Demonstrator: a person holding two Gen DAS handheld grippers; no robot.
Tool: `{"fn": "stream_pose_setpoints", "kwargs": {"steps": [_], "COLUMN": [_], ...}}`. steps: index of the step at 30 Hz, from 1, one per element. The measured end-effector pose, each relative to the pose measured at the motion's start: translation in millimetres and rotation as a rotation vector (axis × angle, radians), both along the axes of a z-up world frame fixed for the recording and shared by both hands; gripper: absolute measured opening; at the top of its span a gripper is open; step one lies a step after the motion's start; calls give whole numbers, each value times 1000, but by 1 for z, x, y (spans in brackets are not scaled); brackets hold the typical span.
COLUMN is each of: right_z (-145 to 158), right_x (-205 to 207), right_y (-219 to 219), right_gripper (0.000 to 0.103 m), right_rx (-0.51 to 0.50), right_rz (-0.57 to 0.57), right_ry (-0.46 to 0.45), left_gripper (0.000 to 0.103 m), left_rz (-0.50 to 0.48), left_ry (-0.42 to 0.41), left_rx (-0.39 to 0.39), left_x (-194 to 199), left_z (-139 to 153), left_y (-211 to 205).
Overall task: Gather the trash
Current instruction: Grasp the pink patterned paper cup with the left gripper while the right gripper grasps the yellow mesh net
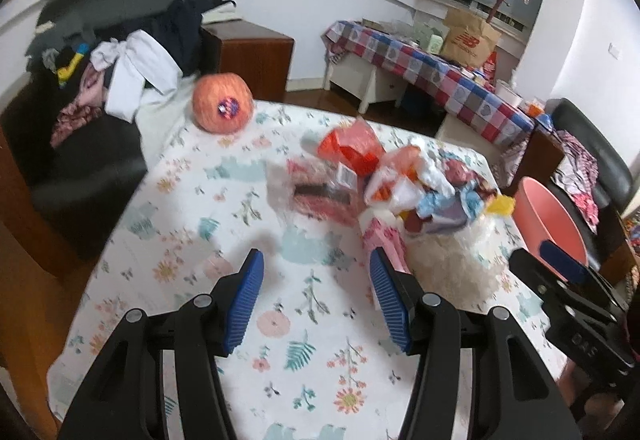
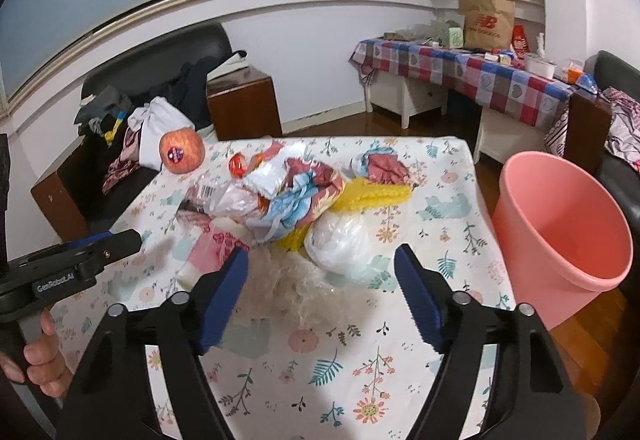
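Note:
A heap of trash [image 2: 296, 196] lies on the floral tablecloth [image 2: 340, 356]: crumpled wrappers, a clear plastic bag [image 2: 340, 244], a yellow mesh [image 2: 376, 196], a pink packet [image 2: 208, 252]. The heap also shows in the left wrist view [image 1: 420, 192], with a red wrapper [image 1: 352, 144]. A pink bin [image 2: 568, 236] stands beside the table's right edge; it also shows in the left wrist view [image 1: 548, 220]. My left gripper [image 1: 316, 260] is open and empty, just short of the heap. My right gripper [image 2: 320, 256] is open and empty, its jaws either side of a clear crinkled wrapper [image 2: 292, 288].
An orange-pink fruit with a sticker [image 1: 222, 102] sits at the table's far left corner. A dark sofa with clothes [image 1: 100, 80] is to the left. A side table with a checked cloth [image 2: 460, 64] stands at the back right.

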State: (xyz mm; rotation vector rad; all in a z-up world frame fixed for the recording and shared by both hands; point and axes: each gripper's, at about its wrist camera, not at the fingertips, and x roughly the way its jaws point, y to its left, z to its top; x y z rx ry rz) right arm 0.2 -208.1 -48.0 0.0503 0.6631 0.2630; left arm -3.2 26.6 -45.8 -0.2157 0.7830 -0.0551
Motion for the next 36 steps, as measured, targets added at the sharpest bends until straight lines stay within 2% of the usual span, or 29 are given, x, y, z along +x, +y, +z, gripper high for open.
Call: {"fn": "stream_pose_setpoints", "kwargs": {"steps": [3,6,10,13,15,25,36], "right_z": [-7,-13,-19,-19,-17,-14,-18], "right_x": [5,10,16,23,27,46,83], "right_y": [-4,-9,-21,-31,-35,-45,-79], "right_gripper": [67,60,55,53,53,53,53], "right_rx": [11,30,66,105,124,195,511], "right_rz": [5,16,20,16,16,39,32], "right_ry": [28,65,100,118,118,139,297], "left_gripper": [54,46,41,30,17,14,14], "left_rz": [-36,-65,-92,-108,-113,-107,-84], "left_ry": [22,42,79,122,139,170,175], "left_rx": [-58,-99,-68,-63,-60,-21,-59], "left_x": [3,9,23,32,36,31,15], "left_z": [-3,-3,-10,-18,-22,-18,-14], "left_y": [-5,-13,-30,-39,-40,-26,-3]}}
